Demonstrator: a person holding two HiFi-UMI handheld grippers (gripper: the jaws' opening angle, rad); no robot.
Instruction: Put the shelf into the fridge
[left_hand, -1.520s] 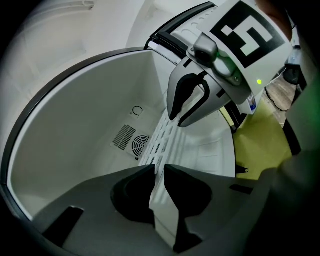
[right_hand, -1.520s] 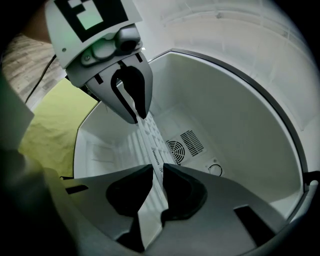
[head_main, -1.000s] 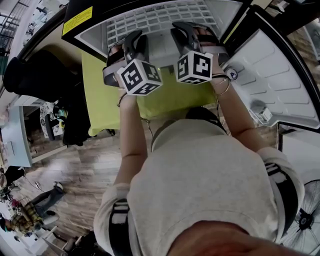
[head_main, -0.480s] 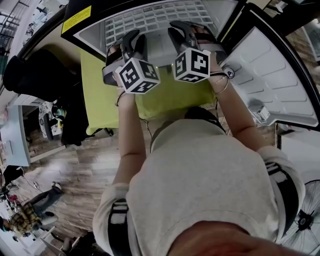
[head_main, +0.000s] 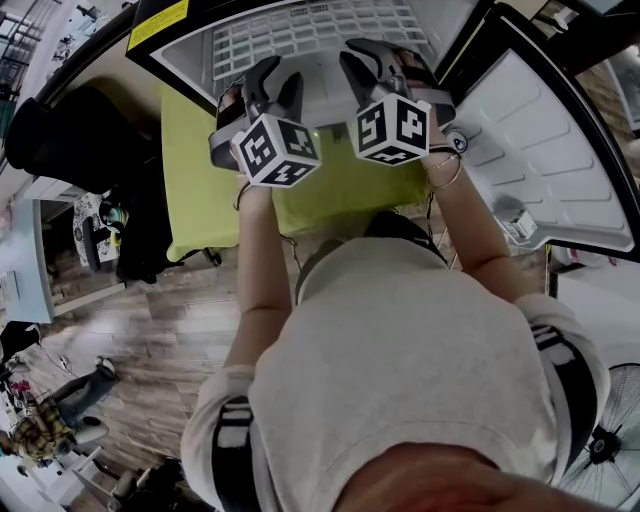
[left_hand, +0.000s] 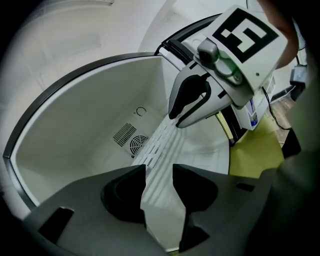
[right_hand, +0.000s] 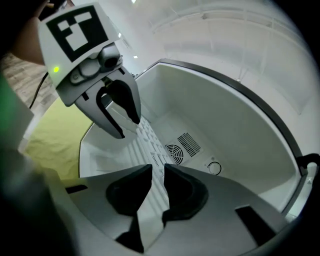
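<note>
The white slotted shelf (head_main: 320, 35) lies level inside the small open fridge (head_main: 190, 72), reaching back toward the rear fan vent (left_hand: 138, 144). Both grippers are at its front edge. My left gripper (head_main: 276, 78) (left_hand: 159, 176) has just been opening: its jaws stand apart with the shelf's edge (left_hand: 165, 150) between them, not pinched. My right gripper (head_main: 382, 60) (right_hand: 158, 176) sits close beside it on the right. Its jaws have just eased wider but still touch the shelf's edge (right_hand: 148, 150) on both sides. Each gripper shows in the other's view: the right gripper (left_hand: 176, 119), the left gripper (right_hand: 127, 125).
The fridge door (head_main: 545, 150) hangs open to the right, with a bottle in its rack (head_main: 518, 222). A yellow-green cloth (head_main: 200, 190) covers the table under the fridge. A dial (right_hand: 215, 168) sits on the back wall. A floor fan (head_main: 612, 440) stands at the lower right, a person (head_main: 45, 430) at the lower left.
The left gripper's jaws have spread wider around the shelf's edge. Both hands have stayed at the fridge's mouth, and the shelf has not visibly shifted.
</note>
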